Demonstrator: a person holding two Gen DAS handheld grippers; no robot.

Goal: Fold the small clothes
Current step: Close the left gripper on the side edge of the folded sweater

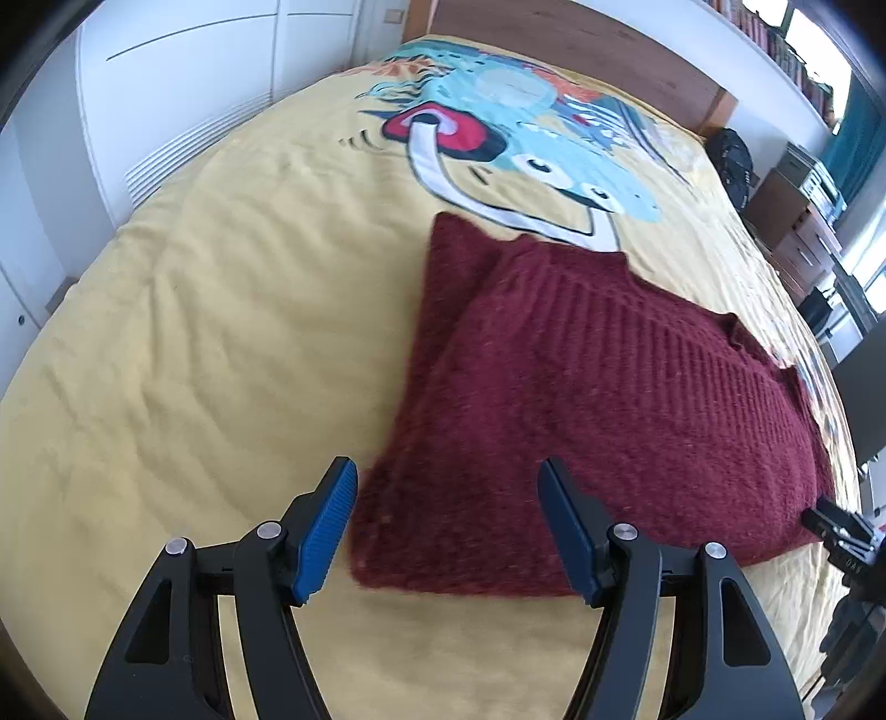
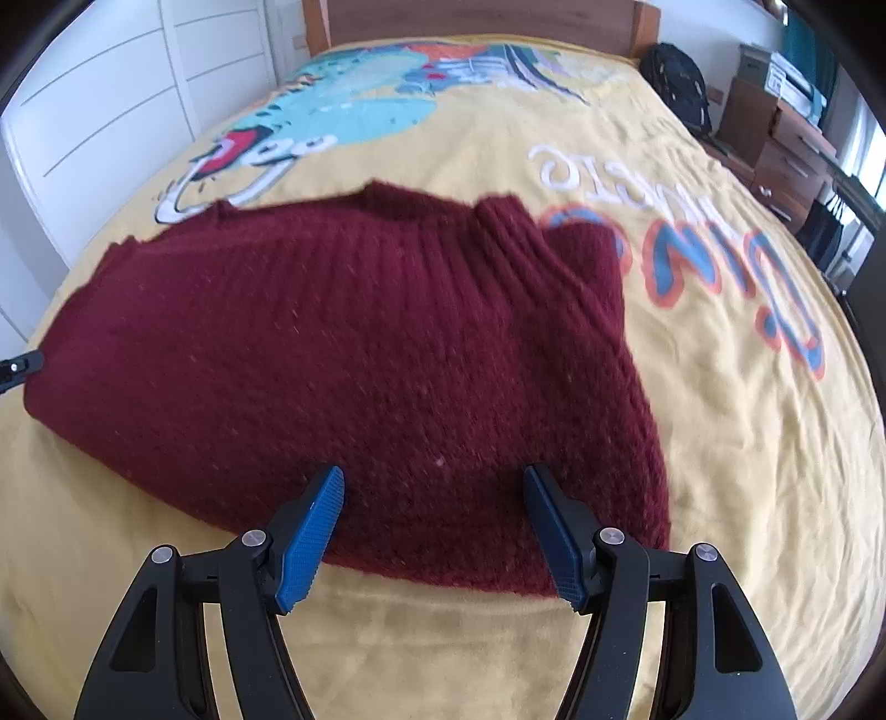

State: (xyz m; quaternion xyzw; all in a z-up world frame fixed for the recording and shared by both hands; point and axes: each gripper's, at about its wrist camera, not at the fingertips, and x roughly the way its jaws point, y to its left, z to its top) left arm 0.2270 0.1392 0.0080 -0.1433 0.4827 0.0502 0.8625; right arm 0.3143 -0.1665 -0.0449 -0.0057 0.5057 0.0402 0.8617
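A dark red knitted sweater (image 1: pixel 598 387) lies folded on the yellow bedspread (image 1: pixel 221 332). My left gripper (image 1: pixel 448 526) is open, its blue pads just above the sweater's near left corner, holding nothing. In the right wrist view the sweater (image 2: pixel 360 360) spreads across the middle, with its ribbed collar at the far edge. My right gripper (image 2: pixel 434 526) is open over the sweater's near hem, holding nothing. The right gripper's tip (image 1: pixel 836 526) shows at the right edge of the left wrist view. The left gripper's tip (image 2: pixel 19 368) shows at the left edge of the right wrist view.
The bedspread (image 2: pixel 720 443) has a cartoon print (image 1: pixel 526 144) and lettering (image 2: pixel 692 260). A wooden headboard (image 2: pixel 476 22) stands at the far end. White wardrobe doors (image 2: pixel 111 111) line the left. A black backpack (image 2: pixel 678 88) and wooden drawers (image 2: pixel 786 149) stand at the right.
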